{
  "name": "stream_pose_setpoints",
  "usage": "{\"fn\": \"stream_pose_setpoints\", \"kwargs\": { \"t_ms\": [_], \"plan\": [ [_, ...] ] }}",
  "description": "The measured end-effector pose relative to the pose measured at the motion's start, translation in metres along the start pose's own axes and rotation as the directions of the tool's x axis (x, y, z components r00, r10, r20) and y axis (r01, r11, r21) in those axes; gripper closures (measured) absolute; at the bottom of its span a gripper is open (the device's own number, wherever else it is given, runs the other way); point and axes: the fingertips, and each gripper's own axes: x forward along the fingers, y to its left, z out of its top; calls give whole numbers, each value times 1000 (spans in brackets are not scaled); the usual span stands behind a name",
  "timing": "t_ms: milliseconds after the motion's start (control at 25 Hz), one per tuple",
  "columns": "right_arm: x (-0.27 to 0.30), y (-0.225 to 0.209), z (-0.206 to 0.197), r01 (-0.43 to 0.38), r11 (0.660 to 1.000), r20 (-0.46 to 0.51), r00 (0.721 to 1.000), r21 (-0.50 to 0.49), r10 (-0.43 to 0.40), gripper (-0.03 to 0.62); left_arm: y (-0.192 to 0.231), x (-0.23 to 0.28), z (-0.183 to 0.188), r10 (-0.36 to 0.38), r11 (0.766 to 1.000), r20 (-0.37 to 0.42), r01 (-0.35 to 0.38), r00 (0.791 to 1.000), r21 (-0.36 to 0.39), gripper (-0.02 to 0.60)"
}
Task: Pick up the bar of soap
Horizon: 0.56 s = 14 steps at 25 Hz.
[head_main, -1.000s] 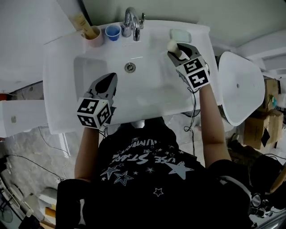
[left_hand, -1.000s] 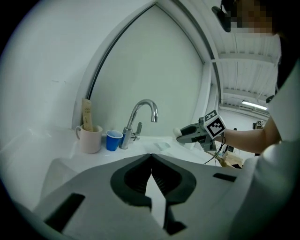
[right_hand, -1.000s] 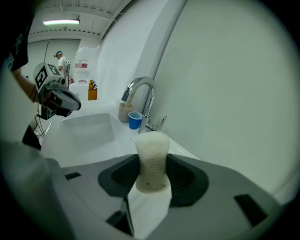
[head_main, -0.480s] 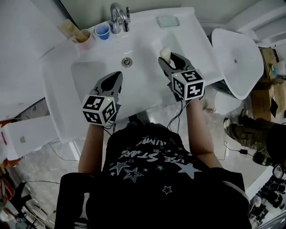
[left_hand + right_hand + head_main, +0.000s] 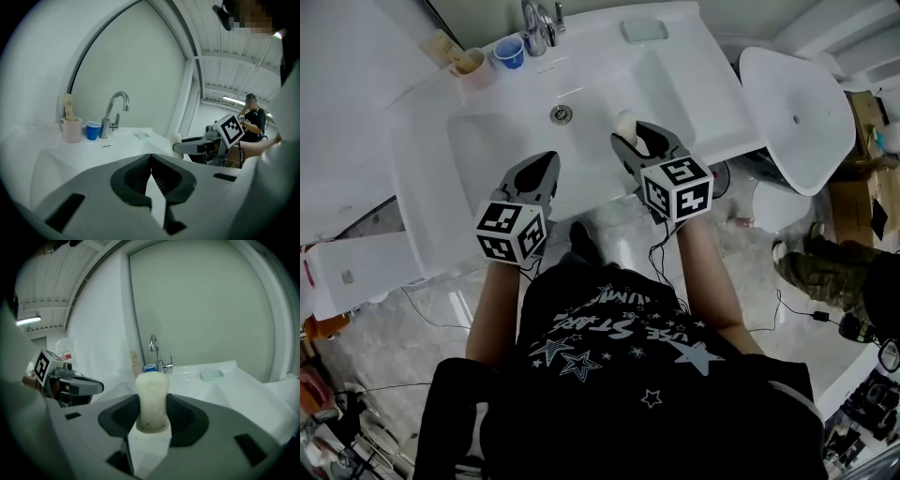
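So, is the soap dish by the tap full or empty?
Empty: the soap dish shows only its bare tray, and the bar of soap is gripped in the right tongs.

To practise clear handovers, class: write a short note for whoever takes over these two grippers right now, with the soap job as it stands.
Left gripper: shut, nothing in it, over the front edge of the sink.
Right gripper: shut on the bar of soap, which stands upright between the pads, over the front right of the basin.
Soap dish: on the back rim, empty.
Done: the soap is picked up and off the sink.
Left: nothing of the pick-up itself; hold the grip steady.
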Motion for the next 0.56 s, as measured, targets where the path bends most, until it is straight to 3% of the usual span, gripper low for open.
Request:
{"fn": "stream_pose_setpoints", "kwargs": {
  "t_ms": [560],
  "plan": [
    [-59,62,-17,-53,998,33,998,-24,54,410,-44,-76,-26,63,998,27,-63,998,-7,572]
  ]
}}
